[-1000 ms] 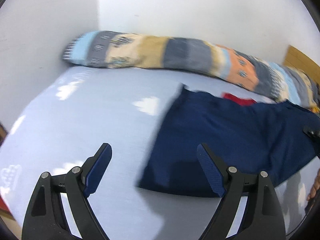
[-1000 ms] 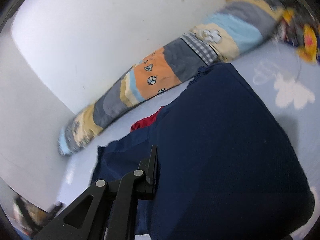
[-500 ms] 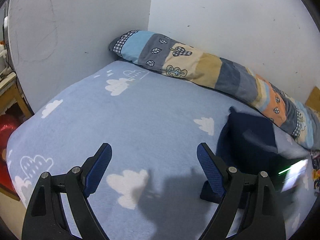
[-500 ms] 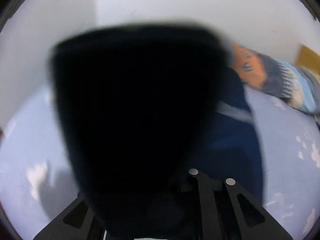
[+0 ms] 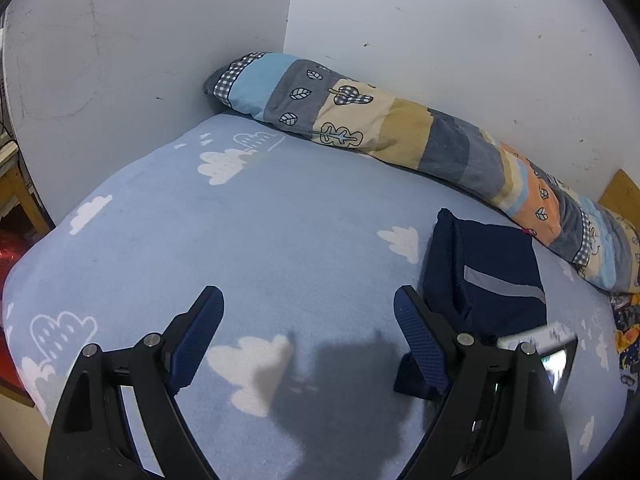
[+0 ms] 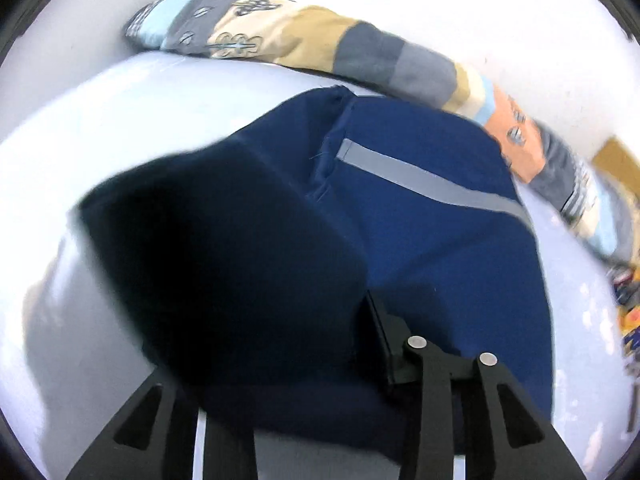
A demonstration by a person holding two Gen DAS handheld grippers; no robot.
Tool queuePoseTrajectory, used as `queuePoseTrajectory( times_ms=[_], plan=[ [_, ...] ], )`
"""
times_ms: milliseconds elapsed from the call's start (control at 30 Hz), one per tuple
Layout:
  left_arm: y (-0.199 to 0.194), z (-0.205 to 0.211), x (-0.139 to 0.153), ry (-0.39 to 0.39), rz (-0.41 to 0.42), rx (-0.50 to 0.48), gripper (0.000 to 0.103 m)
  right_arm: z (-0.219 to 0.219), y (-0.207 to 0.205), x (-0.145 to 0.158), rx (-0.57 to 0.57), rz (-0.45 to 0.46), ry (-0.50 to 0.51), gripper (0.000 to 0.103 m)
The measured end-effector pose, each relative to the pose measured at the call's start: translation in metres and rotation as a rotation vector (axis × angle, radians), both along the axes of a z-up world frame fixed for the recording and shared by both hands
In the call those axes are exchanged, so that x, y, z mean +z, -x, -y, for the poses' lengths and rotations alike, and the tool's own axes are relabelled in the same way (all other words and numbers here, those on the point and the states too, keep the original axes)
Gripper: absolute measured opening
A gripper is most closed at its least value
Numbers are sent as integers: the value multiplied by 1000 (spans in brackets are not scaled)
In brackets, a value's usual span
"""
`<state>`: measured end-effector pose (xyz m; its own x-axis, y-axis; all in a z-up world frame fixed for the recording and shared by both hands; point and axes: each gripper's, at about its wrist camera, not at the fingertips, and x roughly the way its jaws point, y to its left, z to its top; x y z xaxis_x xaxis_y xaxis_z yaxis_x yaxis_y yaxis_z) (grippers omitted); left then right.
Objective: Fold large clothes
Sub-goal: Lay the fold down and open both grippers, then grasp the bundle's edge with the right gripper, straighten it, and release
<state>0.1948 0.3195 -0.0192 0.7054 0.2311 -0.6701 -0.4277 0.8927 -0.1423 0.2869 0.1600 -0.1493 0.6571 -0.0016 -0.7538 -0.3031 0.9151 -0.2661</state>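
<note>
A navy garment with a grey stripe (image 5: pixel 492 276) lies folded on the blue cloud-print bed (image 5: pixel 280 240), to the right of my left gripper (image 5: pixel 308 328). The left gripper is open and empty above bare bedding. In the right wrist view the same navy garment (image 6: pixel 420 208) fills the middle. My right gripper (image 6: pixel 320 340) is shut on a dark fold of it, and cloth drapes over the fingers and hides the tips. The right gripper's body shows at the left wrist view's right edge (image 5: pixel 556 356).
A long patchwork bolster (image 5: pixel 400 136) lies along the back wall, also in the right wrist view (image 6: pixel 360 52). White walls meet in the far corner. Colourful clothes (image 5: pixel 628 320) lie at the right edge. A wooden frame (image 5: pixel 16 196) stands at the left.
The left gripper has swung left, away from the garment, and stays open. The right gripper has carried a fold of the navy garment over; the grey-striped side now shows.
</note>
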Motion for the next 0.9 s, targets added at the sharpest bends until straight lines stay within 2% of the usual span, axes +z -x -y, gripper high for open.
queuePoseTrajectory(
  times_ms=[67, 133, 167, 233, 300, 400, 433, 467, 533, 633, 667, 733, 767, 800, 833, 900],
  plan=[
    [1, -3, -1, 15, 3, 6, 88, 1, 17, 4, 39, 1, 7, 51],
    [1, -4, -2, 27, 0, 5, 88, 9, 34, 11, 113, -41, -42, 59],
    [1, -4, -3, 30, -1, 0, 88, 15, 45, 16, 154, -69, -84, 60],
    [0, 1, -4, 27, -7, -19, 88, 32, 61, 31, 246, -122, -201, 55],
    [-2, 8, -4, 13, -12, -44, 88, 61, 67, 58, 284, -116, -389, 56],
    [-5, 15, -5, -3, -23, -68, 88, 103, 49, 83, 143, -32, -467, 56],
    [-7, 18, -7, -2, -28, -75, 88, 118, 37, 86, 91, -7, -474, 53],
    [-9, 21, -8, 1, -34, -83, 88, 131, 23, 83, 32, 2, -455, 42],
    [-11, 25, -9, 5, -40, -96, 88, 142, 2, 60, -35, -46, -385, 30],
    [-16, 33, -10, -11, -49, -110, 88, 149, -12, -5, -61, -238, -355, 31],
    [-18, 36, -11, -15, -54, -115, 88, 154, -13, -10, -53, -222, -379, 31],
    [-22, 43, -13, -20, -65, -133, 88, 153, -16, 2, -47, -237, -376, 28],
    [-24, 48, -15, -29, -73, -144, 88, 156, -19, 12, -55, -242, -407, 29],
    [-26, 52, -16, -41, -81, -152, 88, 163, -21, 30, -51, -215, -480, 28],
    [-28, 57, -17, -54, -88, -161, 88, 165, -28, 45, -44, -179, -502, 32],
    [-33, 66, -20, -74, -106, -183, 88, 165, -55, 70, -50, -102, -483, 34]
  ],
)
